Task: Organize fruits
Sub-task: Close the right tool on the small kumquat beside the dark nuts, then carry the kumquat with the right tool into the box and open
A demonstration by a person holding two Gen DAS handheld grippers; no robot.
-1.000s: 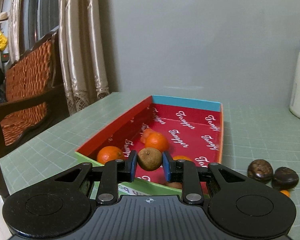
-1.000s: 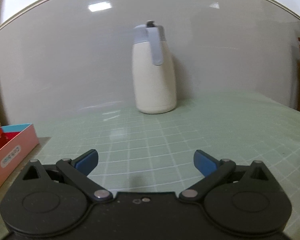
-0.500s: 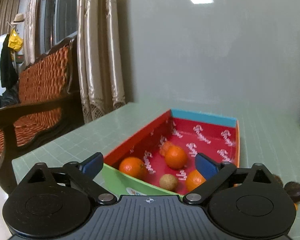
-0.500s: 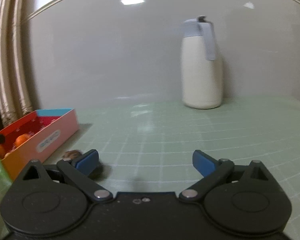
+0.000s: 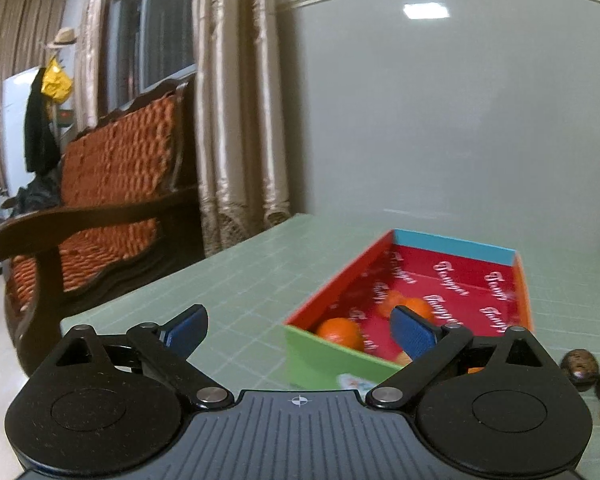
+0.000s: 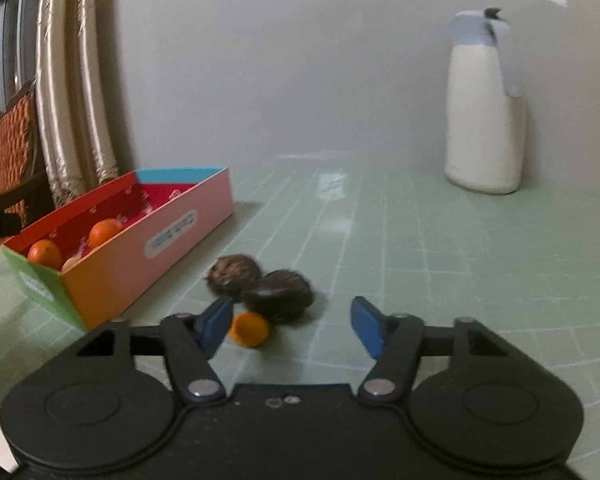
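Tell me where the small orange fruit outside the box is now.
In the right wrist view, the small orange fruit lies on the table, touching a dark fruit, near the box.

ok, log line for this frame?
left gripper: open, empty, beside box | right gripper: open, above small orange | two dark fruits outside box

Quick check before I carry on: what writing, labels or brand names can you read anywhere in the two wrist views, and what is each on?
"Tanyer", roughly; white script, soft and uncertain, repeated across the red inner floor of the box.
White oval label on the box's pink outer wall: lettering too blurred to read.
Label on the box's green end wall: partly hidden, unreadable.
Thermos jug: no text visible.
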